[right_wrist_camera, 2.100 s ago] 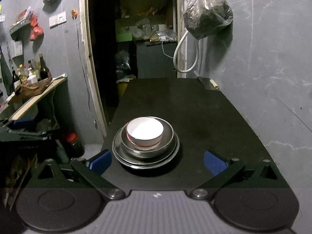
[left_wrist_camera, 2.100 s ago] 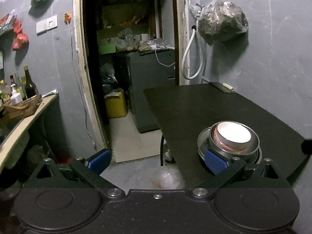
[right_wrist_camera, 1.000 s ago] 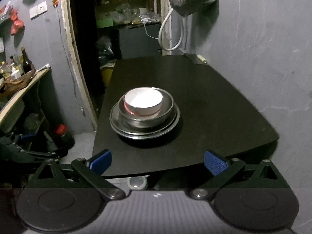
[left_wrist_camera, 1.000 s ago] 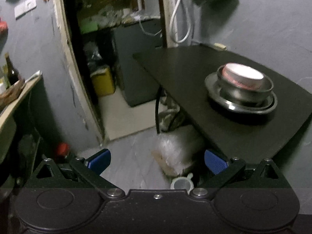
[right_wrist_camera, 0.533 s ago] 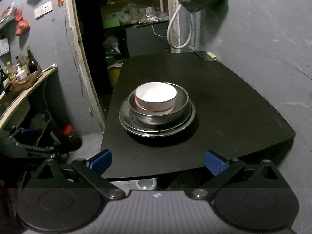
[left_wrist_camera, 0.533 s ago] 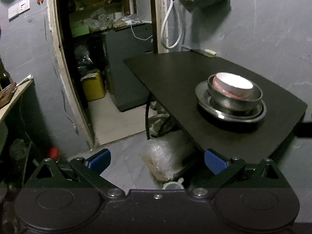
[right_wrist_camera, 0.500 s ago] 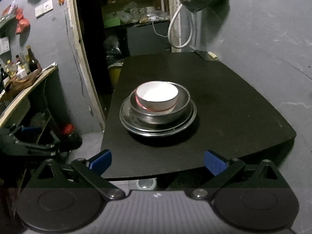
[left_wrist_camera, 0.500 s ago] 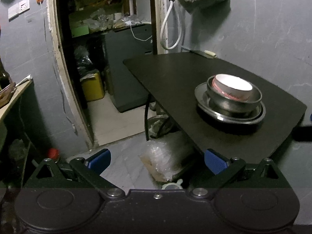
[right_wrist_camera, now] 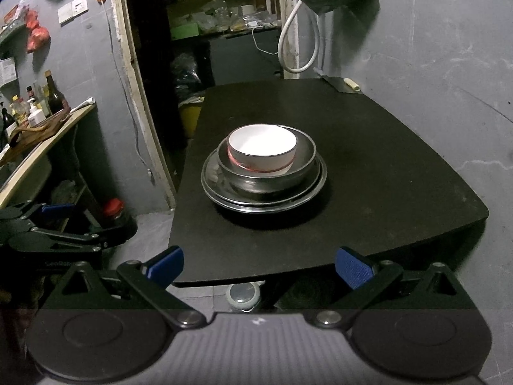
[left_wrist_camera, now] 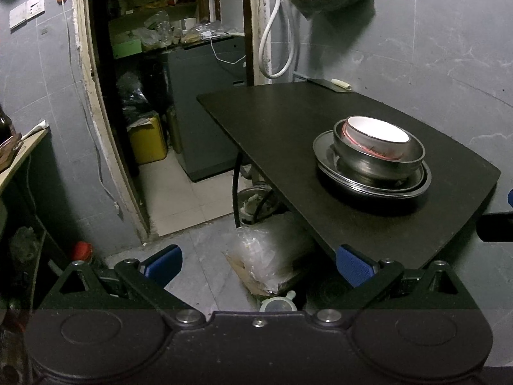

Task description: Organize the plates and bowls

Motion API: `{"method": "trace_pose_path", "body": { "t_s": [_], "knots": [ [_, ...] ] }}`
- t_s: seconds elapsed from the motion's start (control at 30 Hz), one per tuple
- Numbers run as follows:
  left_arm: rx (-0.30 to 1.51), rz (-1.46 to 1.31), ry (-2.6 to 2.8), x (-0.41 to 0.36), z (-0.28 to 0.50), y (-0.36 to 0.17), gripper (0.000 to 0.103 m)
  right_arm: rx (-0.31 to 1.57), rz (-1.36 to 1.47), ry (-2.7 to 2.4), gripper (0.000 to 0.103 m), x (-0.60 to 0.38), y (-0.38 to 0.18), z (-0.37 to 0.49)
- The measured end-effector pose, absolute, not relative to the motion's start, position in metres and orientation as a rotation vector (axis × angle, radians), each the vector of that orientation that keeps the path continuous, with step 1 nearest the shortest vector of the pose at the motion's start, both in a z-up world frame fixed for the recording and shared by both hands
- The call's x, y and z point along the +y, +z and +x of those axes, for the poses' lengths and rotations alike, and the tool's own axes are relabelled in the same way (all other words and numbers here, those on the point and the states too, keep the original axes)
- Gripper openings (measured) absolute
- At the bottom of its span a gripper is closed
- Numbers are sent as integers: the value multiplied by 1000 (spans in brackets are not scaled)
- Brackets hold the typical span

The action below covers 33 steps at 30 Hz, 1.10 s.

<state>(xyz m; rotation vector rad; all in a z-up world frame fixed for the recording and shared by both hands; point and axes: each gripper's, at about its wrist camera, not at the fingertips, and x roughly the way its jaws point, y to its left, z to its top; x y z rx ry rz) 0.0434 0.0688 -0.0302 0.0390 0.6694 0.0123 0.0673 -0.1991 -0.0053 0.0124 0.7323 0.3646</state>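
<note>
While both my tools hang off the near edge of the desk, the left tool and right tool are spread wide with nothing in them. The white bowl sits in a steel bowl on stacked plates, mid-desk.

My room is dim and grey. The brightest spot is the white bowl, washed out by light from above. A soft shadow pools beneath the steel plates on the black table. The doorway sinks into darkness. Fisheye bending curves walls and edges, corners vignette black, and focus is fairly sharp.
</note>
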Motion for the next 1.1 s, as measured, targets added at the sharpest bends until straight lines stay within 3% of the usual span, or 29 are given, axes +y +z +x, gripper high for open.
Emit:
{"method": "trace_pose_path", "body": {
  "t_s": [1.1],
  "knots": [
    [661,47,8,67,39,-29,102,743,23,354,103,-203,-6,68]
  ]
}}
